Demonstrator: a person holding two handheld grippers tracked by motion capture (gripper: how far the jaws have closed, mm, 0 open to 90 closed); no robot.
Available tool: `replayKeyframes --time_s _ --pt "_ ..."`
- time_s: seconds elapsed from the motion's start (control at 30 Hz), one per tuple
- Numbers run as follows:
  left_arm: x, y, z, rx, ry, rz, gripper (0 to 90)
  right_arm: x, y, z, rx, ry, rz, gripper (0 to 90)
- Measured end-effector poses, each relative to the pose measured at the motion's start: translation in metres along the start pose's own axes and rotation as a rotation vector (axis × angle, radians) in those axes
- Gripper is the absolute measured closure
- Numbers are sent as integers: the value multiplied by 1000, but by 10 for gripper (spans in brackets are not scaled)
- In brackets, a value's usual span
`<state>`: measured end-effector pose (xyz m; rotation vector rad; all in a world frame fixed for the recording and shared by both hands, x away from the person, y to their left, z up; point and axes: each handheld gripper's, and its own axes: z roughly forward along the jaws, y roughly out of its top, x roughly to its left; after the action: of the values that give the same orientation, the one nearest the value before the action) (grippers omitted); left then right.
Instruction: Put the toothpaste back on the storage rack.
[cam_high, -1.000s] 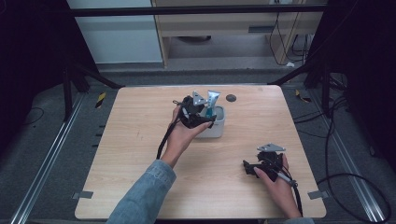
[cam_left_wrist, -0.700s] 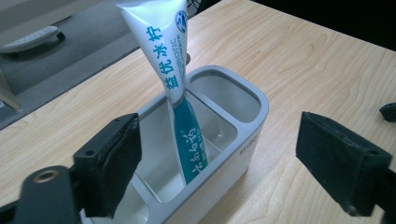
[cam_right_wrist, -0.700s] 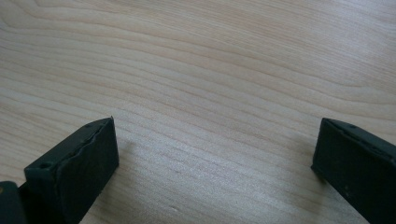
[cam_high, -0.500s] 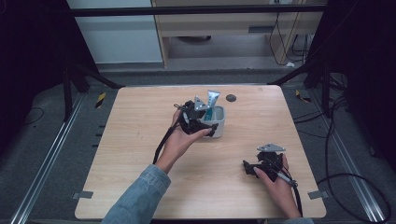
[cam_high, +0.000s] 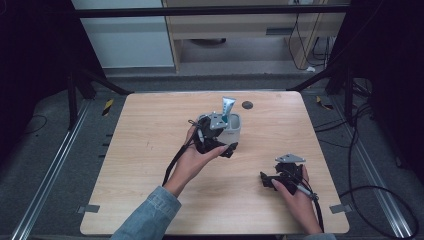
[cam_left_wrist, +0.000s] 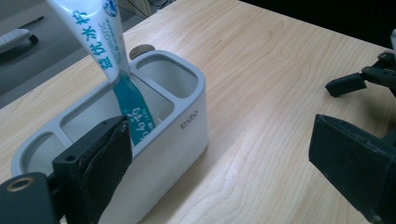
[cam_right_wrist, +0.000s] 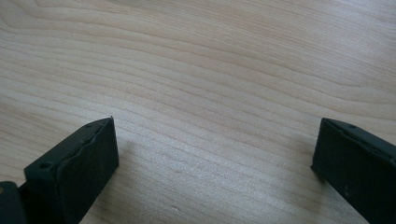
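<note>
A white holder (cam_high: 236, 131) with several compartments (cam_left_wrist: 187, 126) stands mid-table. A white and teal toothpaste tube (cam_high: 227, 107) leans upright in it (cam_left_wrist: 100, 32). My left gripper (cam_high: 220, 145) sits at the holder's near-left side, and its jaws have just been opening. In the left gripper view it (cam_left_wrist: 219, 140) is open: the left jaw is close beside the tube's lower end and the right jaw stands far off over bare wood, neither pressing on anything. My right gripper (cam_high: 267, 179) rests on the table at the near right, open (cam_right_wrist: 215, 140) with only wood between its jaws.
A small dark round disc (cam_high: 247, 104) lies on the table behind the holder. The wooden table (cam_high: 150, 140) has bare wood at its left and far right. The right gripper (cam_left_wrist: 359, 81) appears far off in the left gripper view.
My left gripper let go of the tube, opened wide and drew back a little toward the near side. The tube stays leaning in the holder. The right gripper has not moved.
</note>
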<state>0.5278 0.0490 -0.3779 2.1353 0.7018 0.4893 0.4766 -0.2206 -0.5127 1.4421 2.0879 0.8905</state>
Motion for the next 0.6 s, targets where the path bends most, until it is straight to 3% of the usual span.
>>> replayKeyframes --time_s 0.27,0.6 --pt "-14 -9 -8 13 -14 26 64 0 0 0 0 -1 -1 6" --pt "-14 -29 -17 24 -9 13 65 0 0 0 -1 -1 -1 6"
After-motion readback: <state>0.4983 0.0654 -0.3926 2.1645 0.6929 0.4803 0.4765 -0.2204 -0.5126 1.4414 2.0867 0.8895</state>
